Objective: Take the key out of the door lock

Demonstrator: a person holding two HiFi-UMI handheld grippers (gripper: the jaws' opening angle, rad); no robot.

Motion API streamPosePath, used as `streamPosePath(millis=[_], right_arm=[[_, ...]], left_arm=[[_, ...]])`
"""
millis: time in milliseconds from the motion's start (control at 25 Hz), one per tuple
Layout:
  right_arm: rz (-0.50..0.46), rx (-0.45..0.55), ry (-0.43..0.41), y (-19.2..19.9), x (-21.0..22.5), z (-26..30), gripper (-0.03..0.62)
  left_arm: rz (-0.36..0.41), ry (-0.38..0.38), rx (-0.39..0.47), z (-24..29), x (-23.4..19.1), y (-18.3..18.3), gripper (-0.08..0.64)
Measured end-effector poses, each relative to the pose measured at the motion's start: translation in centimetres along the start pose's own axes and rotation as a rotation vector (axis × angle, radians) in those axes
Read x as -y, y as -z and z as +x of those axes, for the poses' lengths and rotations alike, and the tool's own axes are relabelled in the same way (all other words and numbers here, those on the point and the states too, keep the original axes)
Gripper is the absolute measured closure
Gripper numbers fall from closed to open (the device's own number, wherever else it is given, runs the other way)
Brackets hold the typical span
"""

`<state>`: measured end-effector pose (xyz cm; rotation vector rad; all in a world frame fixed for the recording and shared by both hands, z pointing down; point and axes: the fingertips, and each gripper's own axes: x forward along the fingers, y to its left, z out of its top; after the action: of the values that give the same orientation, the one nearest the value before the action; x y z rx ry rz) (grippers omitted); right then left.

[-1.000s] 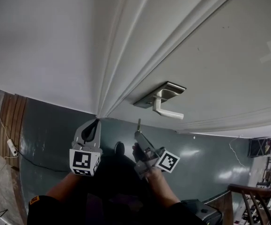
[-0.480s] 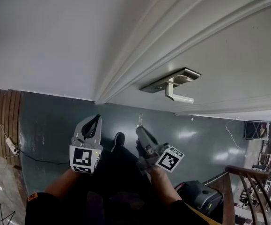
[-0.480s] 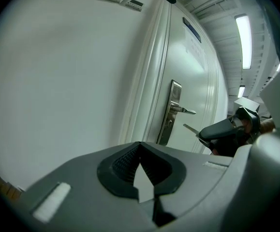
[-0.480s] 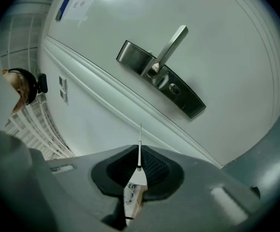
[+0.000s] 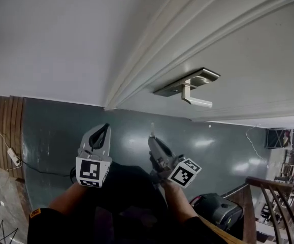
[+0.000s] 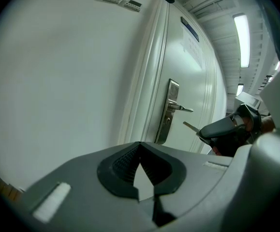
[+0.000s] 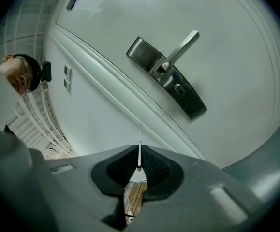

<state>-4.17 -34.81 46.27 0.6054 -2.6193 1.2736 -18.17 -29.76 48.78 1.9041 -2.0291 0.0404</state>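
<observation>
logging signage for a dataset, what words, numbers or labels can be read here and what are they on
Notice on the door: blue header and lines of print, too blurred to read.
Marker squares on the left hand-held gripper and right hand-held gripper: black-and-white patterns, no letters.
Key and lock plate: no print visible.
Nothing legible overall.

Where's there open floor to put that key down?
The green floor between the door and the right hand-held gripper holding the key is bare. It's crowded by the railing at right and the wooden boards at left.
</observation>
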Motion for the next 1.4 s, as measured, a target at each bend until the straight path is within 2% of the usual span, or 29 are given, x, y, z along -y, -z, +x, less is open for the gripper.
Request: streamPosePath(millis=[360,720,1040,1400], right_arm=[[-0.012,0.034,0.005,1.1,0.9,-4.1,0.575],[-0.062,0.09,0.005,3.6,1.3,-12.1,0.575],[-0.147,0.105,-0.003,7.4,0.6,-19.3,0.575],[-0.207,0.063,-0.056,12.8,-1.4,-24.2,0.575]], left_arm=[[0.032,0.035,0.001,-0.9,4.2,0.4,0.545],[0.069,0.067,0.014,-5.0,11.7,1.4,0.545],[0.106,0.019,0.041,-11.7,17.3,2.9,0.545],[0.125,-0.085,0.036,-20.0,19.9,5.3,0.545]])
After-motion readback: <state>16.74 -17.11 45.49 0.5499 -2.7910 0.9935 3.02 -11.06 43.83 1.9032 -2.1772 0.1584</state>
